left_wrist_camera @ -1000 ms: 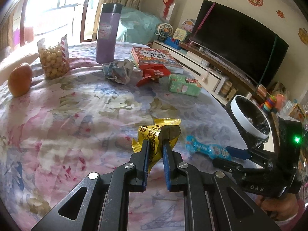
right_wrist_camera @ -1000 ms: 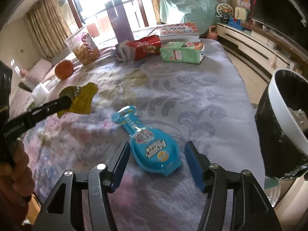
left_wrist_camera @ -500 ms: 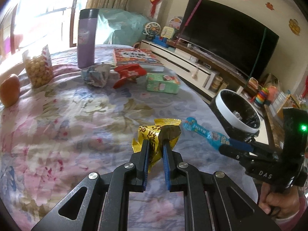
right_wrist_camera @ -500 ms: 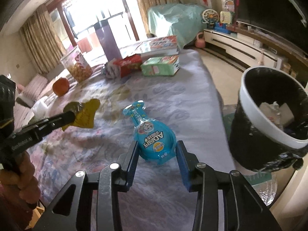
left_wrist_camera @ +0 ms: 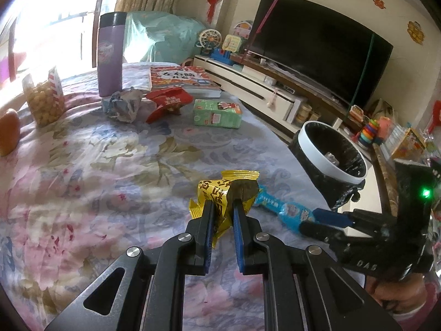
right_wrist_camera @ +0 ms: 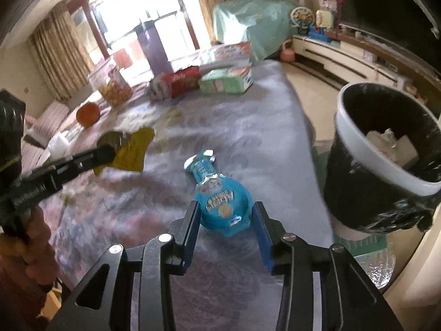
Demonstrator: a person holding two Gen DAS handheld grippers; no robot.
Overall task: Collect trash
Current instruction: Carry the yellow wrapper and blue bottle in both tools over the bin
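Left tongs [left_wrist_camera: 222, 207]: clamped on the yellow wrapper [left_wrist_camera: 217, 193], which is crumpled and held up above the counter [left_wrist_camera: 110, 171]; in the right wrist view the same wrapper [right_wrist_camera: 129, 149] hangs from the tips of these tongs [right_wrist_camera: 106, 151], clear of the cloth.
Right tongs [right_wrist_camera: 226, 215]: jaws opening, the two blue pads on either side of the wide end of the blue packet [right_wrist_camera: 220, 201]; the frame is blurred, so whether the pads press on it cannot be told.
Blue packet: on the flowered cloth near the counter's edge, narrow end pointing away from the tongs; in the left wrist view it [left_wrist_camera: 278, 207] sits just to the right of the yellow wrapper, with the right tongs [left_wrist_camera: 325, 219] at its wide end.
Trash bin [right_wrist_camera: 355, 143]: white rim, black liner, standing on the floor just past the counter's edge to the right of the blue packet; some pale scraps lie inside.
Other trash on the counter: a crumpled grey-white wrapper [left_wrist_camera: 121, 106] and a red wrapper [left_wrist_camera: 168, 102] side by side at the far end.
Other things at the far end: purple flask [left_wrist_camera: 110, 55], green box [left_wrist_camera: 217, 113], book [left_wrist_camera: 182, 78], bag of round snacks [left_wrist_camera: 44, 100], orange fruit [left_wrist_camera: 8, 131].
Hands: a hand [right_wrist_camera: 30, 237] grips the handle of the left tongs; a hand [left_wrist_camera: 397, 298] grips the right ones.
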